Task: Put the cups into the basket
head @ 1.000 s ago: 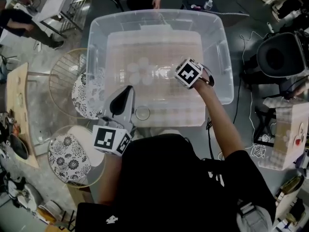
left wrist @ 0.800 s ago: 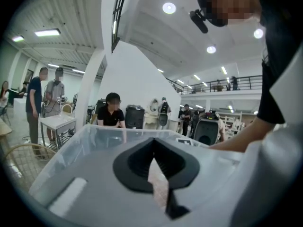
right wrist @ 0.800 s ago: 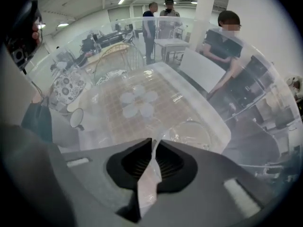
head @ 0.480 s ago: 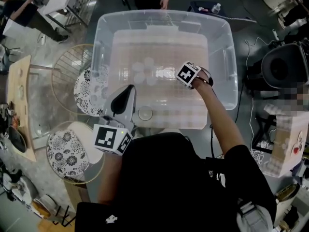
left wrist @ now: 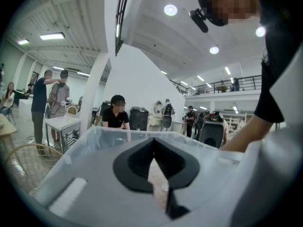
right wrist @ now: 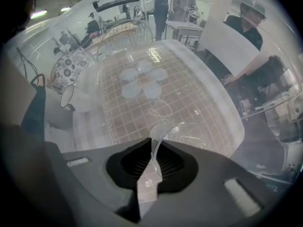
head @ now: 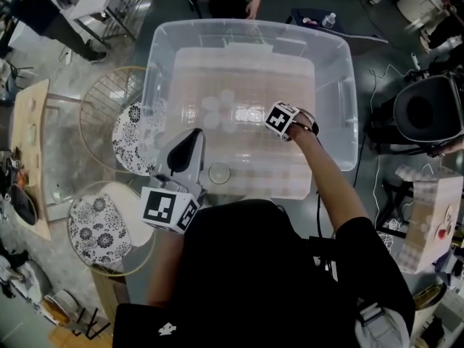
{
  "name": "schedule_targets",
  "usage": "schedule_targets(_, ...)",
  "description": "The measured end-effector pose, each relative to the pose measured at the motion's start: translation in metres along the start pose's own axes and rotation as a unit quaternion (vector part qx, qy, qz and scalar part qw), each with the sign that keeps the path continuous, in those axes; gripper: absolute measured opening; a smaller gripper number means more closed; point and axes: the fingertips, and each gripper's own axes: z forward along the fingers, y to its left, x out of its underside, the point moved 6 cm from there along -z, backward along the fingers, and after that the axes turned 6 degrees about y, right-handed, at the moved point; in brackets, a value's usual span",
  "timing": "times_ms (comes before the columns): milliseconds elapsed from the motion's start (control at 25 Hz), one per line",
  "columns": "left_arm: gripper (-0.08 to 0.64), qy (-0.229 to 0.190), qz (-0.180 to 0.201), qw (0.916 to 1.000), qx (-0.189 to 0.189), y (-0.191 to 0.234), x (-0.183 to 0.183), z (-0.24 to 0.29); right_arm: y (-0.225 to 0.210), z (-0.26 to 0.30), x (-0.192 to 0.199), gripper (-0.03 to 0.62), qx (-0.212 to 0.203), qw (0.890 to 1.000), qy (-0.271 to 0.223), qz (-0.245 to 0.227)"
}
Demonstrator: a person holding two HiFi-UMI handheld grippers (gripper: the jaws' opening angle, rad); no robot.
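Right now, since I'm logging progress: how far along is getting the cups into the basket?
Done: four clear plastic cups sit clustered on the floor of the clear plastic bin. In hand: the right gripper holds a fifth cup by its rim low inside the bin, jaws just easing open. Still to go: one clear cup at the bin's near edge.
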Motion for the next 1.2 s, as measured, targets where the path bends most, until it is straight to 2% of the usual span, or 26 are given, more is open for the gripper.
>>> schedule_targets(520,0.005,-0.002,-0.002,1.0,0.002,0.001,0.0,-0.001,0.011,-0.001,-0.004,0.041,0.017,0.999,0.011,-0.041)
schedule_targets(600,0.005,-0.002,-0.002,1.0,0.005,0.001,0.0,-0.001,0.015,-0.001,-0.002,0.062,0.002,0.999,0.011,-0.039)
schedule_targets(640,0.005,-0.002,-0.002,1.0,0.008,0.002,-0.001,-0.001,0.017,-0.001,-0.001,0.098,-0.005,0.999,0.011,-0.038)
schedule_targets(720,0.005,-0.003,-0.002,1.0,0.008,0.003,-0.001,-0.001,0.019,-0.003,0.001,0.104,-0.012,0.999,0.011,-0.04)
schedule_targets(1000,0.005,-0.003,-0.004,0.9999,0.013,0.006,0.0,-0.004,0.018,-0.022,0.003,0.104,-0.015,1.0,-0.011,-0.019)
schedule_targets(1200,0.005,-0.007,-0.006,0.9998,0.018,0.008,0.001,-0.007,0.013,-0.04,0.009,0.093,0.006,1.0,-0.024,0.012)
